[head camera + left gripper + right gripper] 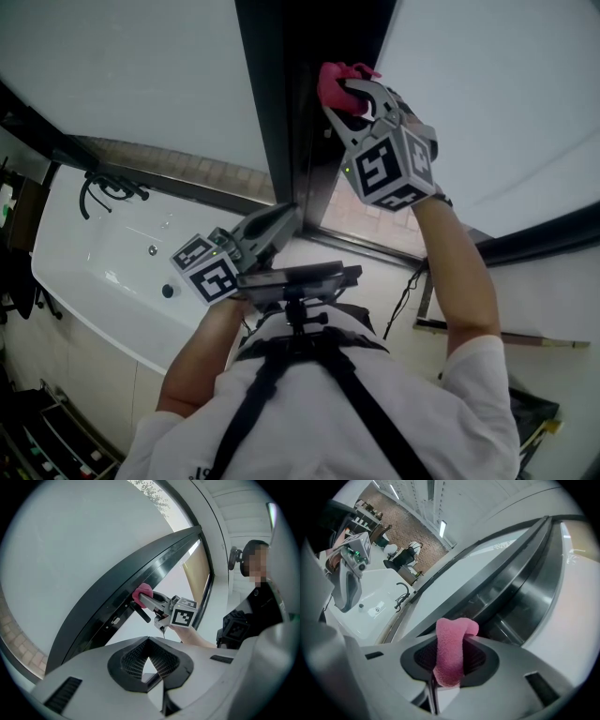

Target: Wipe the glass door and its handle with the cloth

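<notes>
My right gripper [343, 90] is raised and shut on a pink cloth [337, 79], which presses against the dark frame [272, 112] of the glass door. The right gripper view shows the cloth [451, 651] folded between the jaws, its tip against the frame's metal channel [520, 597]. In the left gripper view the cloth [142, 591] sits at the upper end of the dark bar handle [141, 612]. My left gripper [289, 217] is lower, close to the frame, shut with nothing in it. Frosted glass [141, 66] lies to the left of the frame.
A white bathtub [103, 272] with a dark faucet [105, 190] lies below on the left. A second frosted pane [506, 94] is right of the frame. Shelving with bottles [56, 441] stands at the lower left.
</notes>
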Demonstrator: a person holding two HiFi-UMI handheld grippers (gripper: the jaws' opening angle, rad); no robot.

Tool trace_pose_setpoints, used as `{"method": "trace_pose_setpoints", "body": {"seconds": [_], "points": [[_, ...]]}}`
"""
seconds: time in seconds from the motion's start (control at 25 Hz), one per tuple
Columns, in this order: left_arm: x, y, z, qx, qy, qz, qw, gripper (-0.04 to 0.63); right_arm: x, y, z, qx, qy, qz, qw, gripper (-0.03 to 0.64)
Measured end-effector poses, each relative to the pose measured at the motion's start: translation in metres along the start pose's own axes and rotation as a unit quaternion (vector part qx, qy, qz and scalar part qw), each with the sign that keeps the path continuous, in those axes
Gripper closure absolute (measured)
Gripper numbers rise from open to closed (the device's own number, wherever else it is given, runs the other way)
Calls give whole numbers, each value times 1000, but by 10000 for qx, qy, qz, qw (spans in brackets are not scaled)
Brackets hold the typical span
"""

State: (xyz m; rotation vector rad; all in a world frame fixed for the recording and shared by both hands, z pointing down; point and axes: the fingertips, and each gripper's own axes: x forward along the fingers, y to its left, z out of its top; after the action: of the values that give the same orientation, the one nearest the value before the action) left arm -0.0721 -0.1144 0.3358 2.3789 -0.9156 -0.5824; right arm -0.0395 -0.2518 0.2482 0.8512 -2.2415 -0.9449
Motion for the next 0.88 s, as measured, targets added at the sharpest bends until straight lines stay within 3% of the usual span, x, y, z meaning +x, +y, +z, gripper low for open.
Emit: {"method": "trace_pose_setpoints", "body": {"seconds": [0.32, 0.88], "points": [[7, -8, 7, -87, -32, 115, 9999, 603, 4, 15, -8, -183, 174, 199, 9995, 511], [2, -1, 0, -53, 21, -16, 10000, 603, -25, 18, -28, -250, 168, 224, 9993, 511]]}}
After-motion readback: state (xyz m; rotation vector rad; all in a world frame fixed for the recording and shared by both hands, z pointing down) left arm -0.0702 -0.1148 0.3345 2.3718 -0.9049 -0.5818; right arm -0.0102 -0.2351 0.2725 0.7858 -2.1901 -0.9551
